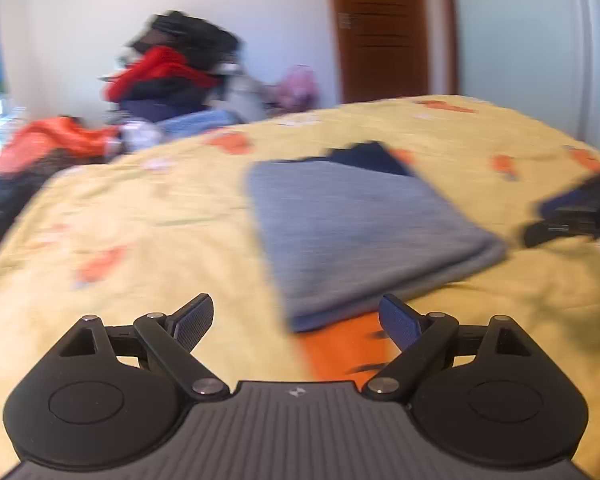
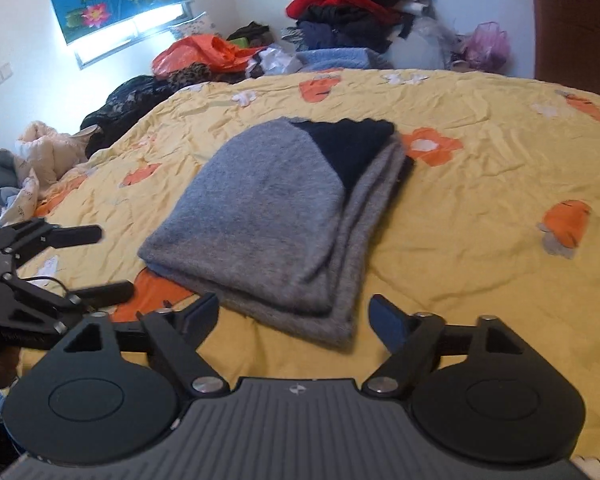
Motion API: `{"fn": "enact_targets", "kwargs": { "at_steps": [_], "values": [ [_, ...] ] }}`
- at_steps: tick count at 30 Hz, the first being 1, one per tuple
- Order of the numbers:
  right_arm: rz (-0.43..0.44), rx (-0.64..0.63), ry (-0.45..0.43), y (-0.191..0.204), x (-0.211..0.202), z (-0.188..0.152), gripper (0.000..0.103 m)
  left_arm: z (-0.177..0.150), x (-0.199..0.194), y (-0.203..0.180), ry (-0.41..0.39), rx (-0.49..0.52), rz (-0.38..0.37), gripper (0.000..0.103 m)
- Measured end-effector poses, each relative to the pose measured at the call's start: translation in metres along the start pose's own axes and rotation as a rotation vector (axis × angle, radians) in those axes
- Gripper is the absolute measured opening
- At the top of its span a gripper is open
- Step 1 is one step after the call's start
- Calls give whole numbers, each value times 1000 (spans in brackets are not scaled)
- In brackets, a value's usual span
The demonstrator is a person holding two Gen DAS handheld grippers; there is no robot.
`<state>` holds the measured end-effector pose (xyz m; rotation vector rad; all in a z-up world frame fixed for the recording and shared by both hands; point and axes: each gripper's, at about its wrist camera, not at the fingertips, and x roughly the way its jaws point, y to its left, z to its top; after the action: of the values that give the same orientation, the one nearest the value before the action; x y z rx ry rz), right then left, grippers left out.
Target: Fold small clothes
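Note:
A grey knit garment (image 2: pixel 260 216) with a dark navy part (image 2: pixel 350 146) lies folded flat on the yellow flowered bedspread (image 2: pixel 480 184). It also shows, blurred, in the left wrist view (image 1: pixel 352 224). My left gripper (image 1: pixel 296 320) is open and empty, just short of the garment's near edge. My right gripper (image 2: pixel 294 320) is open and empty, above the garment's near edge. The left gripper also shows at the left of the right wrist view (image 2: pixel 96 264), open. The right gripper shows at the right edge of the left wrist view (image 1: pixel 572 216).
A heap of red, black and blue clothes (image 2: pixel 352 8) stands beyond the bed's far edge, with an orange bag (image 2: pixel 196 52) and a pink bag (image 2: pixel 488 44). More bedding (image 2: pixel 32 156) lies at the left. A brown door (image 1: pixel 380 28) is behind.

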<state>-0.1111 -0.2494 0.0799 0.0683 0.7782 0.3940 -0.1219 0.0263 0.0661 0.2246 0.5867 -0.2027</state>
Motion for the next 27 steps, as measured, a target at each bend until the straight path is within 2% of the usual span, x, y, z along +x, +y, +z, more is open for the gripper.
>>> {"fn": "enact_targets", "kwargs": {
  "at_steps": [3, 6, 9, 12, 14, 17, 20, 23, 27],
  "values": [
    [-63, 16, -3, -7, -14, -15, 91, 4, -10, 20, -2, -10, 75, 91],
    [-157, 19, -12, -5, -14, -27, 103, 4, -9, 23, -6, -15, 108, 101],
    [-224, 54, -7, 0, 2, -31, 103, 3, 9, 9, 11, -67, 89, 101],
    [-236, 72, -6, 9, 26, -30, 103, -5, 34, -10, 35, -157, 37, 101],
    [-265, 100, 6, 15, 42, -31, 103, -13, 48, -26, 53, -162, 59, 101],
    [-371, 31, -53, 35, 58, -40, 103, -16, 62, -40, 106, -148, 67, 101],
    [-381, 19, -70, 39, 61, -39, 103, -14, 67, -39, 133, -176, 81, 103],
    [-378, 34, -71, 37, 61, -39, 103, -16, 69, -34, 137, -216, 60, 103],
    [-378, 35, -71, 37, 61, -38, 103, -16, 67, -32, 135, -214, 49, 103]
  ]
}}
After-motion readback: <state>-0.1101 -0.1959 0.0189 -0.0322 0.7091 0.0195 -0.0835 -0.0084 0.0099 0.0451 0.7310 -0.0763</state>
